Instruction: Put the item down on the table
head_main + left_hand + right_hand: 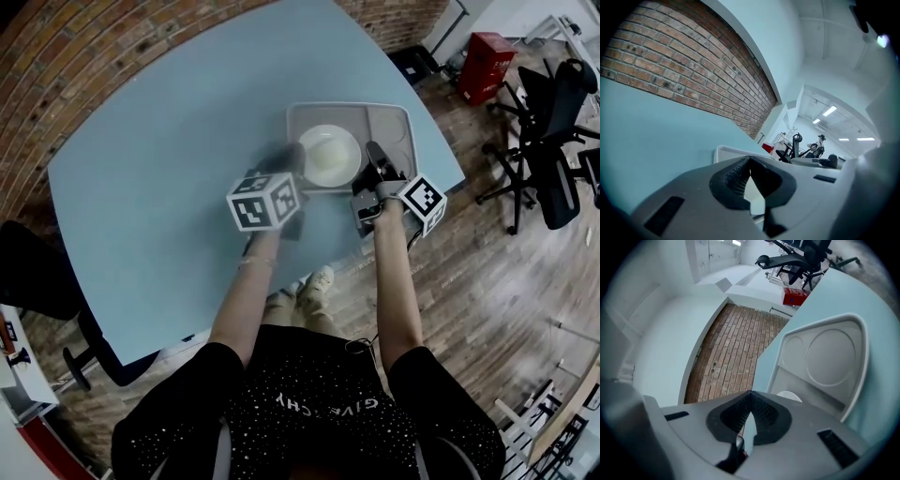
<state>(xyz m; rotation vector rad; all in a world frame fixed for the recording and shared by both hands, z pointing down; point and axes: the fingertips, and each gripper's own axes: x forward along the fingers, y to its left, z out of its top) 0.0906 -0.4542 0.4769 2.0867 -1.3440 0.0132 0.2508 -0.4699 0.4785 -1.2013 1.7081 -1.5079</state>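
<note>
A grey compartment tray (394, 114) lies on the blue table (159, 187) near its right front corner. A white bowl (328, 155) sits in the tray's left part. My left gripper (286, 161) hovers at the bowl's left rim, slightly blurred; in the left gripper view the jaws (750, 161) meet at the tip with nothing between them, and the tray's rim (726, 151) lies just beyond. My right gripper (373, 152) is over the tray's front middle, also shut and empty (751, 397). The right gripper view shows the tray's round recess (829, 355) and a sliver of the bowl (790, 395).
A brick wall (141, 42) runs behind the table. Black office chairs (553, 122) and a red box (486, 61) stand on the wooden floor to the right. Another dark chair (37, 272) is at the table's left front. The table's edge passes just in front of the tray.
</note>
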